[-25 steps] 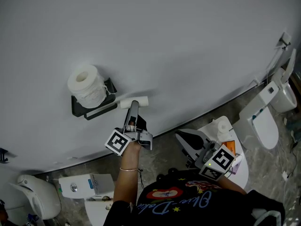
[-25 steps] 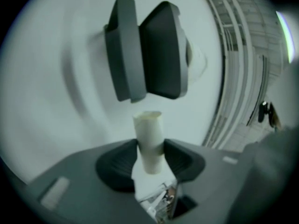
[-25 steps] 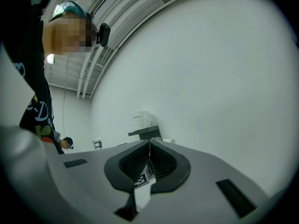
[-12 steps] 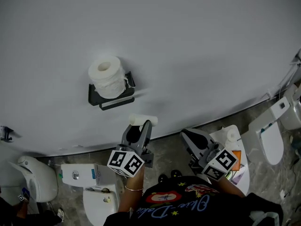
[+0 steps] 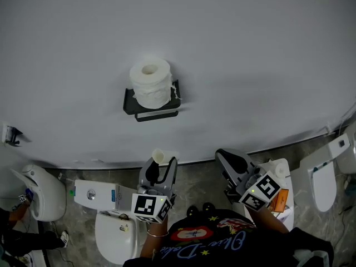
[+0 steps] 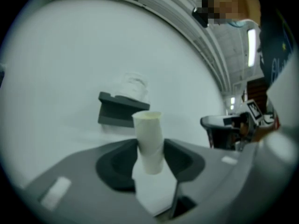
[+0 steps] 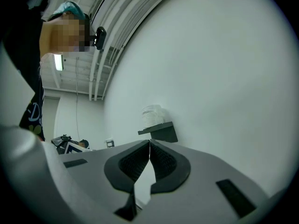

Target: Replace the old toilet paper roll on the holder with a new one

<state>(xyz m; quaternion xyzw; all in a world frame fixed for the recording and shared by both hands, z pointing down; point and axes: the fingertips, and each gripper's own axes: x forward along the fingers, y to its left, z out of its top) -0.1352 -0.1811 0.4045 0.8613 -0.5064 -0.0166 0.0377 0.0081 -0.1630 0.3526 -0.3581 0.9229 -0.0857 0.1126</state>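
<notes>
Left tongs (image 5: pixel 166 164) clamped on old tube (image 5: pixel 161 156), its axis across the jaws. Right tongs (image 5: pixel 223 158) closed, empty. New roll (image 5: pixel 150 83) stands on end on the holder (image 5: pixel 157 114), ahead-left of the right tongs; left is nearer but busy.

Bare wall (image 5: pixel 233 60) flanks holder (image 5: pixel 129 103) on both sides. Toilet paper roll (image 5: pixel 150 82) occupies its top shelf. Toilet (image 5: pixel 111 235) crowds floor below.

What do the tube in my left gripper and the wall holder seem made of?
Tube: probably thin cardboard, matte off-white, hollow with a thin rim at its open end. Holder: matte black metal or hard plastic, flat faces with sharp edges and no shine; the look leaves it open which.
</notes>
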